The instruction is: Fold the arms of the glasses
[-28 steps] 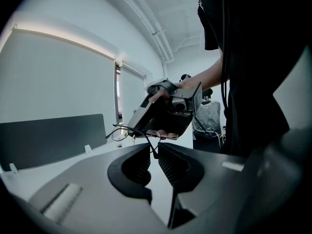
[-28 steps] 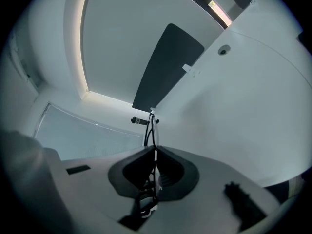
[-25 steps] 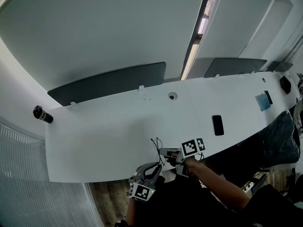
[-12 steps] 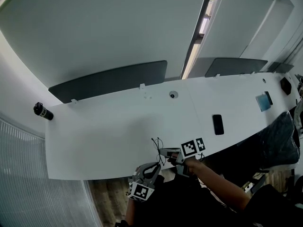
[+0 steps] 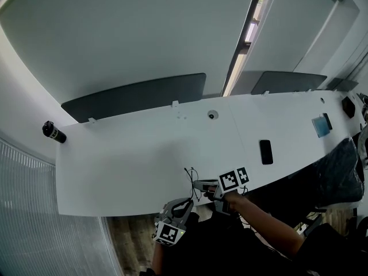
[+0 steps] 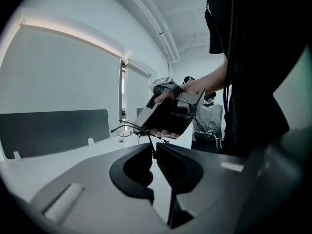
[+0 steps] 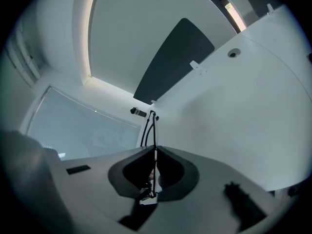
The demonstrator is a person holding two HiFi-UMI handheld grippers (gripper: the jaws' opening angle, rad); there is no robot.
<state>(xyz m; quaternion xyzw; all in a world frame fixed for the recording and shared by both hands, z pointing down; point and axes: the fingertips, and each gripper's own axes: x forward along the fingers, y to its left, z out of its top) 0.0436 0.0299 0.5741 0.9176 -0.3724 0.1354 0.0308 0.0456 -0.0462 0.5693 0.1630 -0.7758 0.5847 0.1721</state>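
Thin black wire glasses [image 5: 190, 176] hang just over the white table's [image 5: 132, 160] near edge. My right gripper [image 5: 197, 184] is shut on them; in the right gripper view the frame [image 7: 150, 128] rises straight out of the pinched jaws [image 7: 155, 149]. My left gripper [image 5: 186, 202] reaches in from the lower left. In the left gripper view one thin arm of the glasses [image 6: 141, 135] runs down into its closing jaws [image 6: 154, 149], which pinch its end. The lenses [image 6: 126, 129] sit beyond, under the right gripper's body [image 6: 170, 112].
A black phone [image 5: 265, 152] lies on the table to the right, a blue item [image 5: 321, 125] farther right. A black cylinder [image 5: 53, 132] stands off the table's left end. Grey dividers [image 5: 135, 99] line the far edge. A dark chair [image 5: 339, 165] stands at the right.
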